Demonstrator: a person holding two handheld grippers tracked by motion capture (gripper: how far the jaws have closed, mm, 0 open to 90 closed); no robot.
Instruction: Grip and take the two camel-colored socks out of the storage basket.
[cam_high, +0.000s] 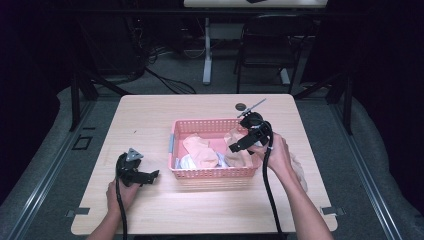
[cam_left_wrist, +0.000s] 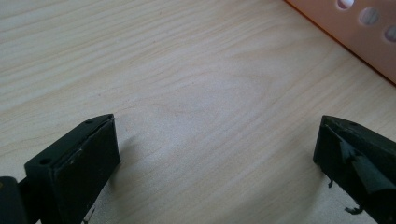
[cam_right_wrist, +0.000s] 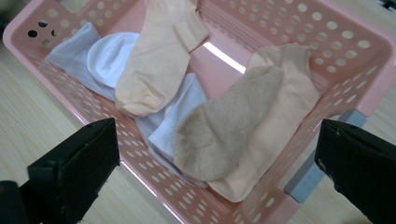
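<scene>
A pink perforated basket stands at the middle of the wooden table. Inside it lie a peach sock, a white sock, a pale ribbed sock and a tan sock that rests on a lighter peach one. My right gripper hovers open over the basket's right half; in the right gripper view its jaws stand wide apart above the tan sock. To the left of the basket, my left gripper rests open on the table, jaws over bare wood.
The basket wall shows at the top right of the left gripper view. Some beige cloth lies by the table's right edge under the right forearm. A small dark disc sits behind the basket. A chair and desk legs stand beyond the table.
</scene>
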